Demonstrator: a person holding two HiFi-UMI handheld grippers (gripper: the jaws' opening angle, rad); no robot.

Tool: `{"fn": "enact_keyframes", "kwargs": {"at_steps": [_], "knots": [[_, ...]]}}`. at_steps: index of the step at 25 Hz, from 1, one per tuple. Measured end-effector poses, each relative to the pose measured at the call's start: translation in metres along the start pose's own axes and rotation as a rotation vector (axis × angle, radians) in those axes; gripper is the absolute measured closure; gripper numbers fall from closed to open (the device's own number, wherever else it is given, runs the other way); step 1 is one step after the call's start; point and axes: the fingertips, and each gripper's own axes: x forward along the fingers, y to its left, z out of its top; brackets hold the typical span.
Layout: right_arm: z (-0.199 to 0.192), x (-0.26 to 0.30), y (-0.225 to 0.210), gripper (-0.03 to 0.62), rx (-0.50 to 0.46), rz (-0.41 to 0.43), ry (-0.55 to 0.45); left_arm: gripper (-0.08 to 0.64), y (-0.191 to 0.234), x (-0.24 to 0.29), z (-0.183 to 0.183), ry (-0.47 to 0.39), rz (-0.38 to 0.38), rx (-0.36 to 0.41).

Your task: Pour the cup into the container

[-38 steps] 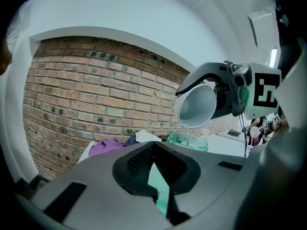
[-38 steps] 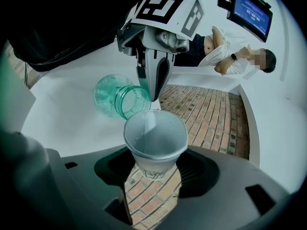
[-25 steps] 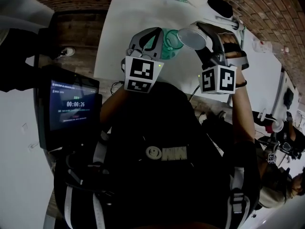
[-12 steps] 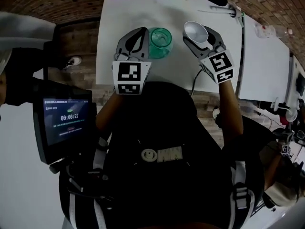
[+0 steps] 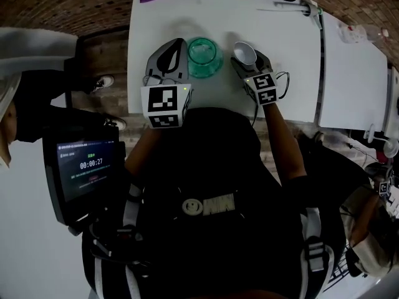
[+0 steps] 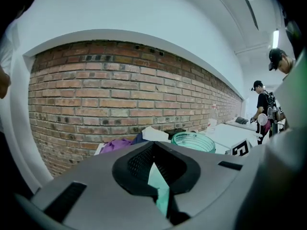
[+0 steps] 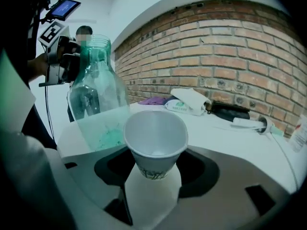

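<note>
Cup (image 7: 155, 140), white, smooth, tapered, round-rimmed

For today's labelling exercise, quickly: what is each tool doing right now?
Left tool: closed, holding the green jar.
Right tool: closed, holding the white paper cup upright.

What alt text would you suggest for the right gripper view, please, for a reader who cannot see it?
The right gripper holds a white paper cup, mouth up, between its jaws above a white table. A green-tinted clear jar is just left of the cup, with a brick wall behind.
</note>
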Motion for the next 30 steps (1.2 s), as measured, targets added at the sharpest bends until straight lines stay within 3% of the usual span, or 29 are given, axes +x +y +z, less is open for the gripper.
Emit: {"fn": "enact_keyframes", "kwargs": {"at_steps": [9, 12, 22, 24, 27, 30], "knots": [[-0.016, 0.011, 0.01, 0.321, 0.015, 0.031, 0.001, 0.563, 0.001, -0.001, 0.007, -0.012, 0.003, -0.004], [-0.018, 0.011, 0.01, 0.256, 0.032, 0.05, -0.001, 0.563, 0.002, 0.0, 0.008, -0.011, 0.004, -0.002], [0.006, -0.02, -0.006, 0.238, 0.04, 0.023, -0.105, 0.563, 0.001, 0.002, 0.02, -0.033, 0.008, 0.019], [0.013, -0.037, -0.011, 0.238, 0.028, -0.006, -0.122, 0.563, 0.002, 0.001, 0.021, -0.032, 0.009, 0.02], [0.037, -0.076, -0.022, 0.239, 0.021, -0.115, -0.182, 0.563, 0.004, -0.001, 0.021, -0.03, 0.007, 0.025], [0.107, -0.119, -0.027, 0.241, -0.001, -0.254, -0.296, 0.563, 0.013, -0.004, 0.029, -0.043, 0.018, 0.039]]}}
